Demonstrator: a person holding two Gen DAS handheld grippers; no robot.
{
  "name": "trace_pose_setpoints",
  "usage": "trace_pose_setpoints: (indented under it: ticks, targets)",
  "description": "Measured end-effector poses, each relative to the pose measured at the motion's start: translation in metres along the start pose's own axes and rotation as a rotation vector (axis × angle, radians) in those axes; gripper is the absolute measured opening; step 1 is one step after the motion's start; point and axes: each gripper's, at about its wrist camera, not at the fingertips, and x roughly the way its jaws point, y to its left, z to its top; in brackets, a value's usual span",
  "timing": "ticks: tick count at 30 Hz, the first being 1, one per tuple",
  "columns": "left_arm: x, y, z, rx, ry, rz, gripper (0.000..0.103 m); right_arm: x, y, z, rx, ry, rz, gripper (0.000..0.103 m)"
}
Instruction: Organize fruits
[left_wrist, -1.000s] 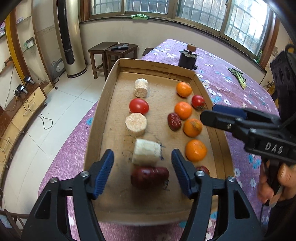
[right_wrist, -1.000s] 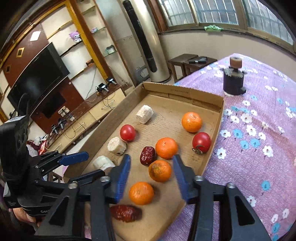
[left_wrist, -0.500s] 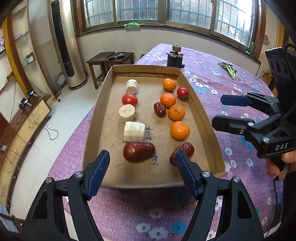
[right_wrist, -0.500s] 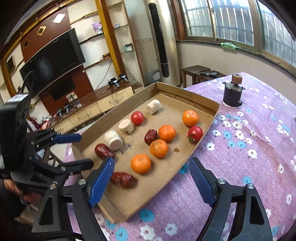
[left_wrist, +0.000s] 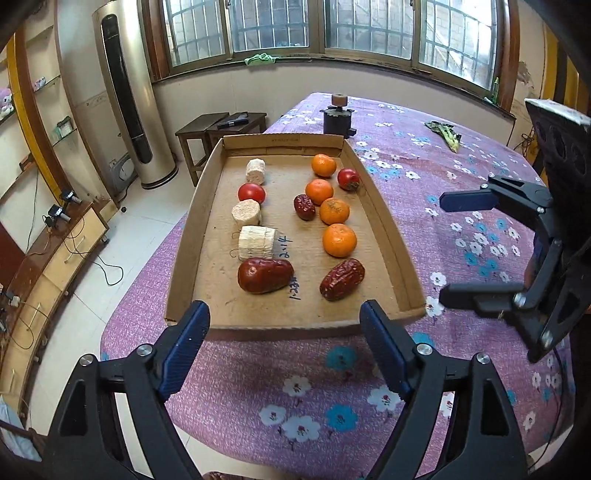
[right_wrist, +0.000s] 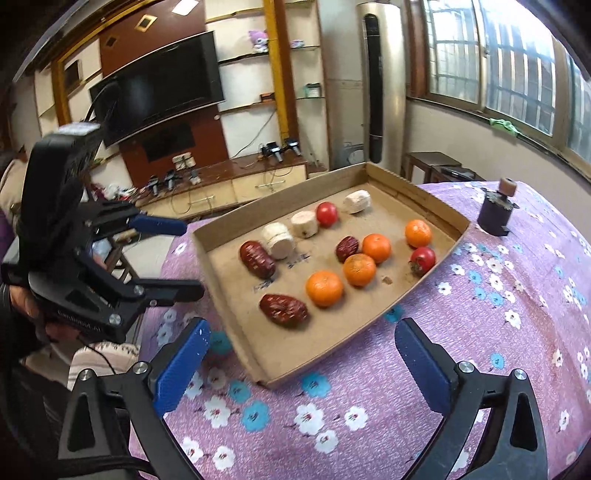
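A shallow cardboard tray (left_wrist: 391, 243) (right_wrist: 221, 273) on the purple flowered table holds the fruit. A left row has corn pieces (left_wrist: 256, 242), a red tomato (left_wrist: 251, 193) and a large red date (left_wrist: 265, 275). A right row has several oranges (left_wrist: 339, 240) (right_wrist: 324, 288), another tomato (left_wrist: 348, 178) and dates (left_wrist: 342, 278) (right_wrist: 283, 309). My left gripper (left_wrist: 284, 347) is open and empty, hovering short of the tray's near edge. My right gripper (right_wrist: 303, 362) is open and empty, off the tray's near right corner; it also shows in the left wrist view (left_wrist: 461, 251).
A dark cylinder with a wooden knob (left_wrist: 337, 117) (right_wrist: 496, 212) stands on the table beyond the tray. Green leaves (left_wrist: 448, 134) lie at the far right. The table's left edge drops to a tiled floor with stools (left_wrist: 221, 133) and a TV cabinet.
Both grippers have pulled back from over the tray and up, and both stand wider open. The fruit in the tray has not moved.
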Motion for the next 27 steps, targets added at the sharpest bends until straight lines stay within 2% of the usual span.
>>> trace_pose_setpoints:
  ticks: [6,12,27]
  targets:
    - [-0.007,-0.004,-0.005,0.0,-0.01,0.001,0.084,-0.001,0.019,-0.01,-0.088,0.003,-0.008,0.101]
    - [-0.009,-0.006,-0.009,-0.014,-0.008,-0.02,0.084,0.002,0.03,-0.016,-0.15,0.012,-0.062,0.101]
    - [-0.011,-0.006,-0.009,-0.021,-0.012,-0.018,0.084,0.007,0.034,-0.018,-0.165,0.035,-0.036,0.101]
